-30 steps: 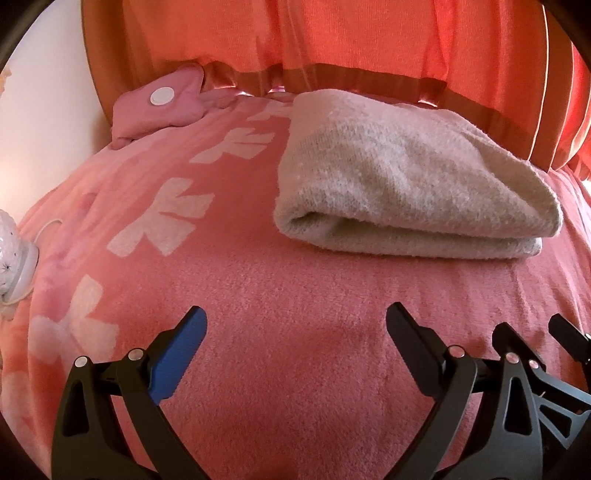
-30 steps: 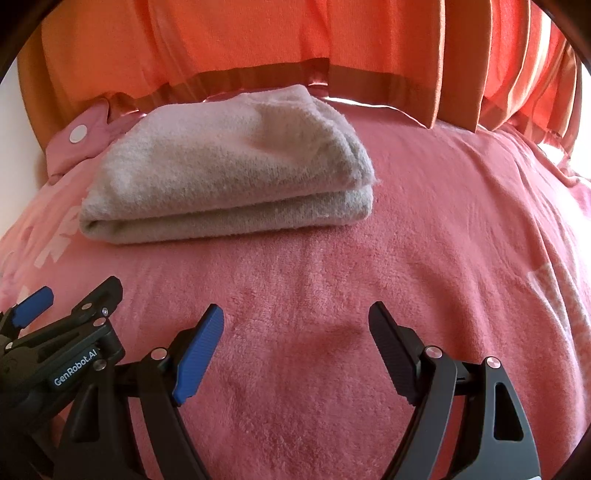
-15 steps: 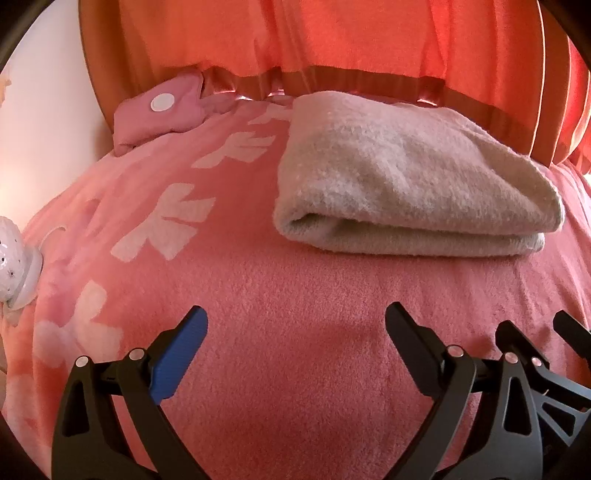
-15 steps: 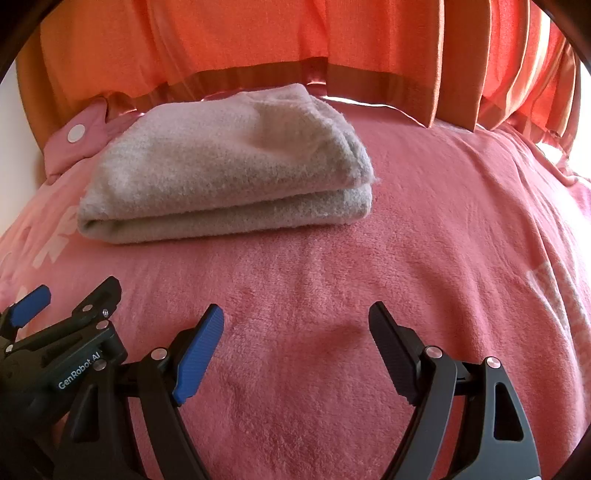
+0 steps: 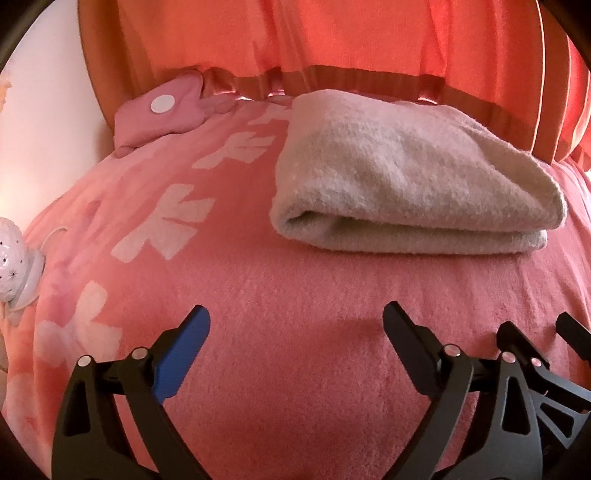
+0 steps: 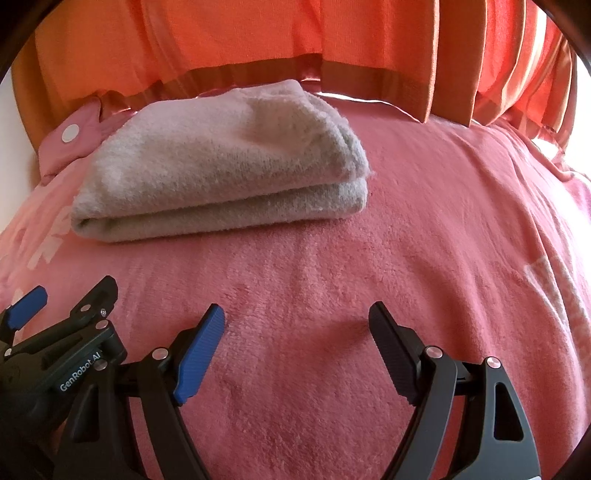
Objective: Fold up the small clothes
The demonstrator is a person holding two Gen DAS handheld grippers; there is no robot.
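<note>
Your left tool (image 5: 295, 328) and right tool (image 6: 295, 321) both gape wide, holding nothing. The folded beige fleece garment (image 6: 221, 166) lies at 11 o'clock on the pink blanket (image 6: 424, 240), near the orange curtain (image 6: 258, 33). It looks soft, light and floppy; pinch its thick folded edge.

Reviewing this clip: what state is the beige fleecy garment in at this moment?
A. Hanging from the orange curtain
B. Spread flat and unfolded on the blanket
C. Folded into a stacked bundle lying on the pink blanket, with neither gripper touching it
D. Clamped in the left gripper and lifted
C: the beige garment lies folded in layers on the pink blanket, while the left gripper and right gripper are open, short of it.
</note>
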